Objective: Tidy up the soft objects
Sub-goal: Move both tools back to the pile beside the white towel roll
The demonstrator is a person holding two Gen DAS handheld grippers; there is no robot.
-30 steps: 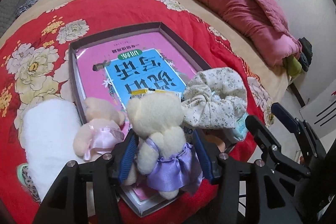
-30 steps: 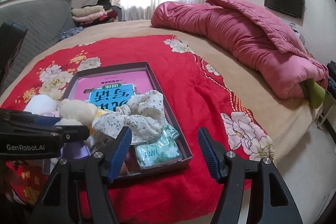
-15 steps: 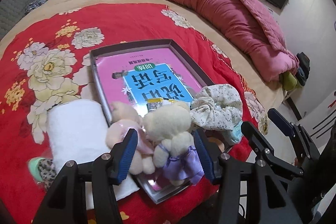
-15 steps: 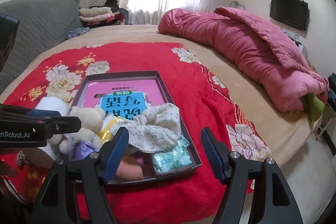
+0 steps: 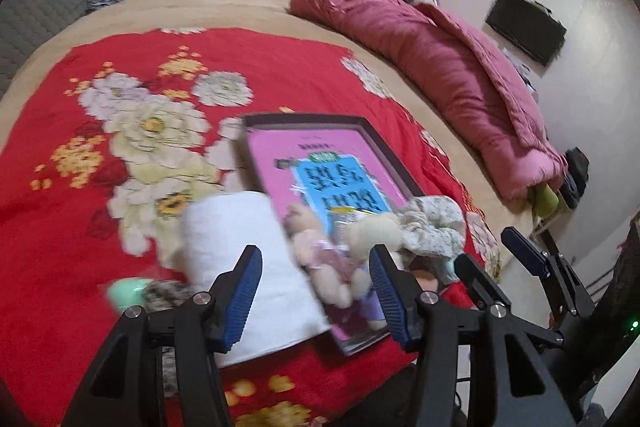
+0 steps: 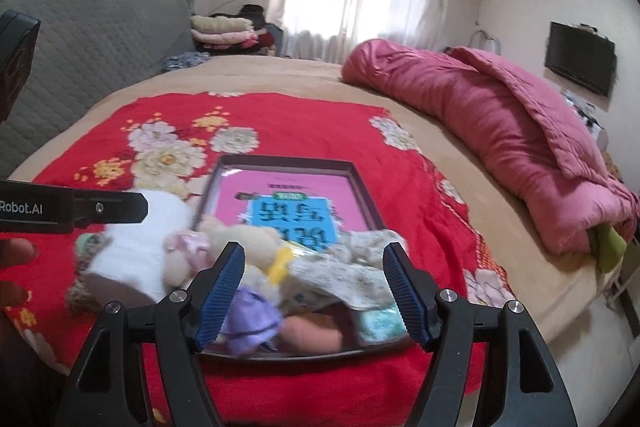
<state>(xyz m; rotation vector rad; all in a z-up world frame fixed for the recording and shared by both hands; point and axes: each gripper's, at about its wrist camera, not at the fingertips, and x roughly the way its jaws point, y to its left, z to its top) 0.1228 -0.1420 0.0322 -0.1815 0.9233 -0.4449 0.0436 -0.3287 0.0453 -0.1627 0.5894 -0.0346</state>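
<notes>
A dark shallow tray [image 5: 372,131] [image 6: 360,183] lined with a pink book lies on the red flowered blanket. At its near end lie a pink-dress bear [image 5: 320,255] [image 6: 184,251], a purple-dress bear [image 5: 376,231] [image 6: 248,323], a floral cloth scrunchie [image 5: 436,223] [image 6: 348,271], a green packet [image 6: 380,323] and a peach soft item [image 6: 316,335]. A white rolled towel [image 5: 248,227] [image 6: 136,251] rests beside the tray's left edge. My left gripper [image 5: 316,267] hangs open above the towel and bears, holding nothing. My right gripper [image 6: 314,259] stands wide open, raised over the tray's near end, empty.
A rumpled pink quilt [image 5: 440,67] [image 6: 500,131] runs along the bed's right side. Folded clothes [image 6: 224,35] are stacked at the grey headboard. A mint-green item [image 5: 128,291] lies left of the towel. The bed's edge drops off near right, and a hand [image 6: 16,255] shows at left.
Both grippers have drawn back and risen from the tray. The left one, earlier around the purple-dress bear, has left it lying in the tray. The right jaws have widened slightly.
</notes>
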